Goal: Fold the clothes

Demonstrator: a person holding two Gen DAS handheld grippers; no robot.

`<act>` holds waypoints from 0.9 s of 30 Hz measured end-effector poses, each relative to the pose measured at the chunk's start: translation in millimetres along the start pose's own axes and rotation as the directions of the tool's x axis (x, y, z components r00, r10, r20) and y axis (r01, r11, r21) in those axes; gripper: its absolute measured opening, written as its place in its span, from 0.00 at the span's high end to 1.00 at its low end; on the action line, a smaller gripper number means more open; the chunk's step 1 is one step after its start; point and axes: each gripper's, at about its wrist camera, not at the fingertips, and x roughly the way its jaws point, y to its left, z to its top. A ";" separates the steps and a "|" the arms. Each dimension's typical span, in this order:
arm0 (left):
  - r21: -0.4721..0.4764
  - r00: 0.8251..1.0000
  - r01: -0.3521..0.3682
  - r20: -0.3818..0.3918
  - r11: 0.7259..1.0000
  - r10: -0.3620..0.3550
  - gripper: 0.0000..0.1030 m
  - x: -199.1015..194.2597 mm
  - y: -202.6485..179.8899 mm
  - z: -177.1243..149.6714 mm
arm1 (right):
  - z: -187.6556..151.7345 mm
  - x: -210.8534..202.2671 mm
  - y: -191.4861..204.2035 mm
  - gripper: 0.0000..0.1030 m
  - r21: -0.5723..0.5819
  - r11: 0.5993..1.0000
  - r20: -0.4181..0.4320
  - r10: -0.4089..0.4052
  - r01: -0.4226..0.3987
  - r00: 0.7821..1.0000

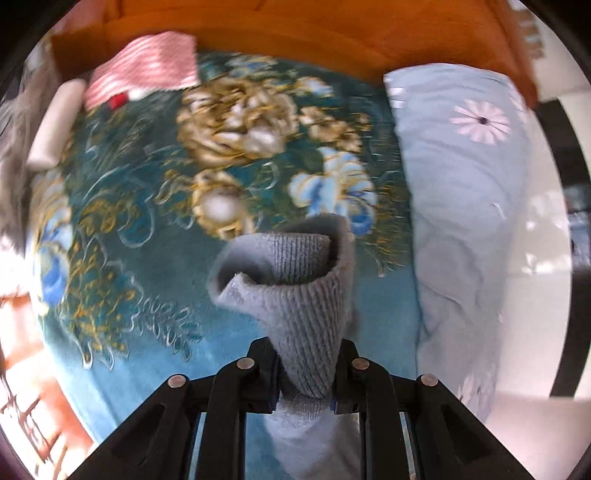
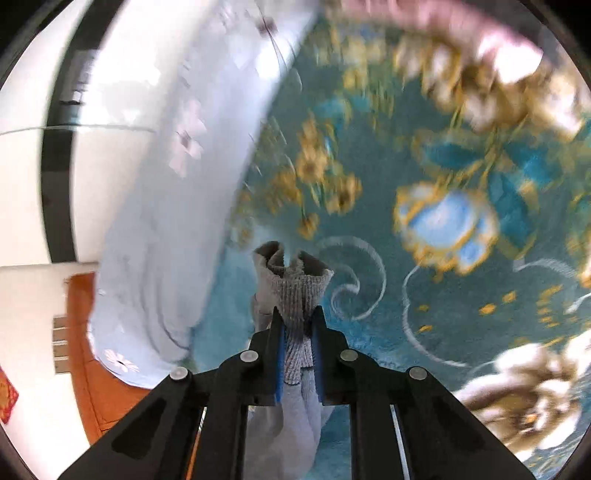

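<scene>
A grey ribbed sock (image 1: 295, 288) sticks up between the black fingers of my left gripper (image 1: 304, 369), which is shut on it; its open cuff faces the camera and its light foot part hangs below the jaws. In the right wrist view my right gripper (image 2: 298, 332) is shut on a grey ribbed sock cuff (image 2: 295, 288) pinched between the blue pads, with pale fabric hanging under the fingers. Both are held above a teal floral blanket (image 1: 147, 258).
A light blue pillow with pink daisies (image 1: 461, 192) lies along the blanket's right side, also the pillow (image 2: 177, 184). A folded pink striped cloth (image 1: 147, 70) and a pale roll (image 1: 55, 122) sit at the far left by the orange wooden bed frame (image 1: 295, 29).
</scene>
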 end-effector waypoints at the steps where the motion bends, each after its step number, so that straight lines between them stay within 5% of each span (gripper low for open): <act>1: -0.006 1.000 -0.022 -0.012 1.000 0.022 0.81 5.5 5.6 -1.6 | 3.0 -9.2 -7.9 0.88 0.014 1.000 0.022 -0.006 0.006 1.000; 7: -0.093 0.975 -0.200 -0.119 0.975 0.189 0.81 53.9 38.4 -28.0 | -2.1 1.3 -88.0 0.88 0.130 0.956 -0.071 -0.257 0.264 0.964; 14: -0.083 0.969 -0.227 -0.122 0.970 0.216 0.81 57.7 39.3 -40.1 | -5.5 -1.7 -50.3 0.88 0.092 0.957 -0.024 -0.275 0.276 0.961; 20: 0.021 0.971 -0.217 -0.098 0.976 0.218 0.81 52.9 28.6 -50.9 | -21.3 -4.6 50.5 0.88 -0.231 0.928 0.022 -0.294 0.291 0.955; 27: 0.058 0.978 -0.172 -0.113 0.983 0.178 0.81 49.0 25.8 -56.0 | -131.7 12.6 157.2 0.87 -0.665 0.714 0.008 -0.287 0.219 0.958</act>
